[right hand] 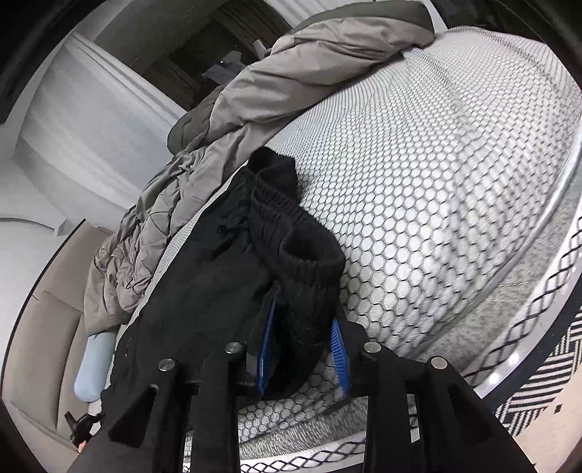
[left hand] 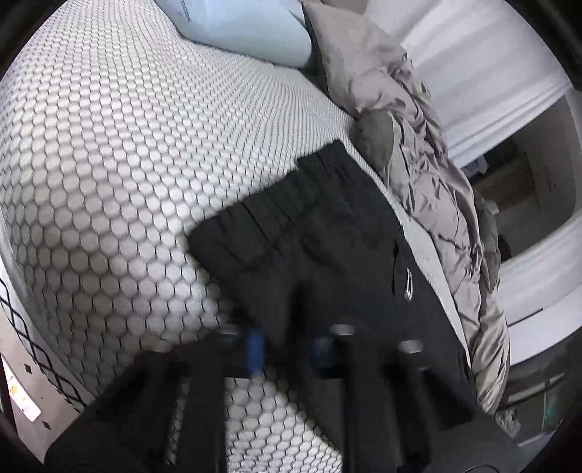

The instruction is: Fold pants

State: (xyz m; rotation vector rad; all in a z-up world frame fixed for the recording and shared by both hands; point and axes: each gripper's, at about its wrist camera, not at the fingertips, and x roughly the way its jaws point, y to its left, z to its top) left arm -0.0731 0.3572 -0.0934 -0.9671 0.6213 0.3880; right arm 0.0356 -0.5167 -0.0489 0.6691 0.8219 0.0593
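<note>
Your right claw (right hand: 303,349) has its two blue pads (right hand: 264,349) set part-way apart, with a ribbed cuff of the black pants (right hand: 203,291) sitting between them. The cuff fills the gap and the pads press its sides, so you have hold of it. Beyond the cuff, more ribbed edges stack up and the rest of the pants runs off to the left over the mattress (right hand: 436,182), with a drawstring showing near the middle of the cloth.

Your left claw (left hand: 287,349) is blurred. Its blue pads (left hand: 255,347) stand a little apart and black cloth lies right at the tips, but you cannot tell from this view whether they grip it. The pants (left hand: 327,247) lie flat ahead of this claw, with the gathered waistband at the far end and a pocket slit at the right side. Beside that slit is a small white logo (left hand: 409,283); it is too blurred to read.

The mattress (left hand: 127,163) carries a white cover with a black honeycomb print and a diamond-lattice band along its edge. A crumpled grey quilt (left hand: 418,145) lies along the far side of the pants, near but apart from them. A pale blue pillow (left hand: 247,32) rests at the head of the mattress. A white-and-yellow tag (left hand: 22,396) sits on the mattress side; its writing cannot be read.
</note>
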